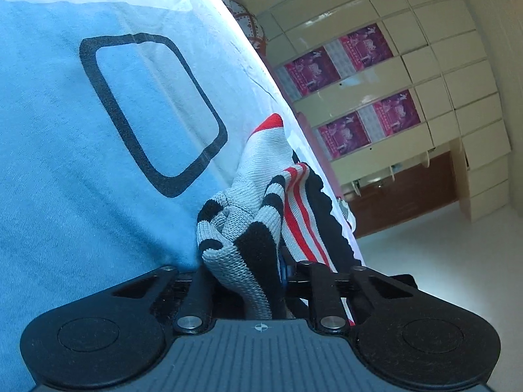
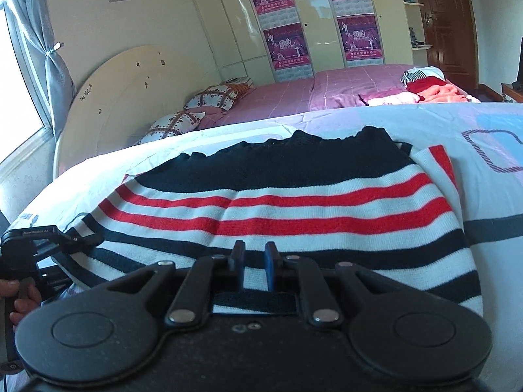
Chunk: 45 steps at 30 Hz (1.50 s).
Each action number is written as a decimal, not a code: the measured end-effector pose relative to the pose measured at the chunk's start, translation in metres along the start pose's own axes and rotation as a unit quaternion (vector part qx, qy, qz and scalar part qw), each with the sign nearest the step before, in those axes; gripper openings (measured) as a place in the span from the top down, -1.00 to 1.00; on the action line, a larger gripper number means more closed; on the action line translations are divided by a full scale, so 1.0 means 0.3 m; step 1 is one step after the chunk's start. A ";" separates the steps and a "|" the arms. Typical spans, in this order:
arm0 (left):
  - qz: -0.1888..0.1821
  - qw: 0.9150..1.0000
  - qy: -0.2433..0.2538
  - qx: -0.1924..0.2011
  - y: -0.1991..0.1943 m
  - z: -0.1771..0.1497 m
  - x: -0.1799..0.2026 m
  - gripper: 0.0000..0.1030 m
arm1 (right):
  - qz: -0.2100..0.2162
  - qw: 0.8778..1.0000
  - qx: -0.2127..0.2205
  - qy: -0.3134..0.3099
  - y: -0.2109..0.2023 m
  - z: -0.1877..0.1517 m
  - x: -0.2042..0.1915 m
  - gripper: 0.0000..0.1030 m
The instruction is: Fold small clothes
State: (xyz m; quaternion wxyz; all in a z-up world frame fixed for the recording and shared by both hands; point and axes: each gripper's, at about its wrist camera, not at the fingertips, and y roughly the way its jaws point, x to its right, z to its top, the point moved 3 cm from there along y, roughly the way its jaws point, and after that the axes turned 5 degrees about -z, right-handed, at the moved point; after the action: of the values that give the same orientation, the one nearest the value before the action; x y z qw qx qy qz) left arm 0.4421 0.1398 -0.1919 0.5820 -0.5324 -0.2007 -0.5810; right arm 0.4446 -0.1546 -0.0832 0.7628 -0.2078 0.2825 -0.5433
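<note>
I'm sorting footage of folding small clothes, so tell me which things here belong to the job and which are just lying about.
Part of the job:
- striped sweater, spread on the bed cover
- left tongs, clamped on a bunched edge of it
- right tongs, closed at its near hem

Lying about:
- pillows
- clothes pile on the pink bed
- posters on the wardrobe

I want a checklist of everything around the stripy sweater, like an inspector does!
Surface: pale blue printed bedsheet, sweater lying on it.
Job's things: red, white and navy striped knitted sweater, one edge bunched.
Clutter: heap of red and orange clothes on the pink bed behind.
Grippers: left hand-held gripper shut on bunched sweater; right hand-held gripper pinching the near edge.
Cables: nothing seen.
Surroundings: cream wardrobe, purple posters, brown door, curtain.
</note>
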 end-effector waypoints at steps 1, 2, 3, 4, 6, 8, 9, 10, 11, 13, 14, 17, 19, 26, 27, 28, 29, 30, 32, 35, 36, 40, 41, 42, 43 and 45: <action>0.001 1.000 0.003 -0.001 -0.004 -0.001 0.002 0.65 | -0.002 1.000 -0.001 -0.001 0.005 0.007 -0.013 0.74; 0.001 1.000 0.007 -0.002 0.000 0.001 0.002 0.65 | -0.003 1.000 -0.003 -0.003 0.014 0.016 -0.026 0.74; 0.000 1.000 0.009 -0.004 -0.002 0.001 0.002 0.65 | -0.007 1.000 -0.005 -0.006 0.026 0.023 -0.039 0.74; -0.002 1.000 0.012 -0.008 -0.004 0.003 0.000 0.66 | -0.011 1.000 -0.008 -0.008 0.040 0.031 -0.051 0.74; -0.004 1.000 0.013 -0.016 0.001 0.013 0.000 0.66 | -0.018 1.000 -0.011 -0.011 0.062 0.048 -0.077 0.74; -0.007 1.000 0.013 -0.021 -0.002 0.015 -0.007 0.66 | -0.026 0.999 -0.014 -0.018 0.082 0.063 -0.103 0.74; -0.009 1.000 0.013 -0.023 0.003 0.021 -0.010 0.66 | -0.029 0.999 -0.016 -0.020 0.091 0.068 -0.114 0.74; -0.012 1.000 0.012 -0.024 0.004 0.023 -0.012 0.66 | -0.033 0.999 -0.017 -0.021 0.100 0.072 -0.122 0.74; -0.016 0.999 0.011 -0.025 0.004 0.026 -0.015 0.66 | -0.037 0.999 -0.018 -0.023 0.112 0.074 -0.132 0.74; -0.023 0.999 0.006 -0.030 0.001 0.033 -0.025 0.66 | -0.047 0.998 -0.026 -0.029 0.137 0.072 -0.143 0.74; -0.026 0.999 0.002 -0.035 0.005 0.039 -0.029 0.66 | -0.055 0.997 -0.037 -0.032 0.155 0.065 -0.144 0.76; -0.031 0.999 -0.004 -0.043 0.012 0.050 -0.033 0.66 | -0.070 0.996 -0.052 -0.037 0.191 0.044 -0.147 0.76; -0.038 0.998 -0.001 -0.042 0.015 0.052 -0.034 0.66 | -0.078 0.995 -0.050 -0.043 0.195 0.039 -0.155 0.76; -0.052 0.998 0.002 -0.039 -0.001 0.055 -0.038 0.71 | -0.088 0.993 -0.051 -0.064 0.199 0.030 -0.168 0.76; -0.051 0.998 0.005 -0.037 -0.003 0.055 -0.034 0.71 | -0.089 0.992 -0.052 -0.067 0.201 0.031 -0.171 0.76; -0.051 0.998 0.009 -0.037 -0.003 0.056 -0.027 0.71 | -0.088 0.992 -0.052 -0.068 0.202 0.030 -0.170 0.76; -0.050 0.998 0.015 -0.034 -0.007 0.057 -0.014 0.71 | -0.086 0.992 -0.052 -0.071 0.202 0.032 -0.170 0.76; -0.054 0.998 0.024 -0.031 -0.012 0.059 0.002 0.71 | -0.084 0.992 -0.050 -0.076 0.202 0.029 -0.170 0.76; -0.055 0.996 0.062 -0.025 -0.026 0.058 0.061 0.71 | -0.079 0.993 -0.045 -0.079 0.199 0.022 -0.165 0.76; -0.060 0.991 0.119 -0.018 -0.055 0.058 0.163 0.72 | -0.067 0.994 -0.035 -0.074 0.194 0.009 -0.151 0.76; -0.062 0.988 0.140 -0.015 -0.063 0.057 0.209 0.71 | -0.065 0.994 -0.030 -0.079 0.192 0.003 -0.150 0.76; -0.072 0.970 0.234 -0.015 -0.083 0.024 0.426 0.72 | -0.044 0.996 -0.014 -0.083 0.182 -0.014 -0.129 0.76; -0.075 0.963 0.258 -0.018 -0.082 0.005 0.483 0.72 | -0.031 0.997 -0.013 -0.067 0.181 -0.012 -0.113 0.76; -0.078 0.955 0.287 -0.024 -0.084 -0.016 0.550 0.72 | -0.015 0.999 -0.016 -0.046 0.176 -0.009 -0.089 0.76; -0.078 0.947 0.311 -0.031 -0.077 -0.043 0.606 0.72 | 0.005 1.000 -0.020 -0.022 0.169 -0.003 -0.062 0.76; -0.082 0.928 0.359 -0.052 -0.048 -0.110 0.724 0.71 | 0.046 0.997 -0.023 0.055 0.123 0.004 0.025 0.77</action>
State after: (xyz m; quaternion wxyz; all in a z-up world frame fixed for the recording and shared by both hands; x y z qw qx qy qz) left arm 0.4695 0.0146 -0.0130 0.5373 -0.2995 0.0089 -0.7884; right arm 0.4735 -0.1498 -0.1069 0.7655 -0.1818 0.3455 -0.5115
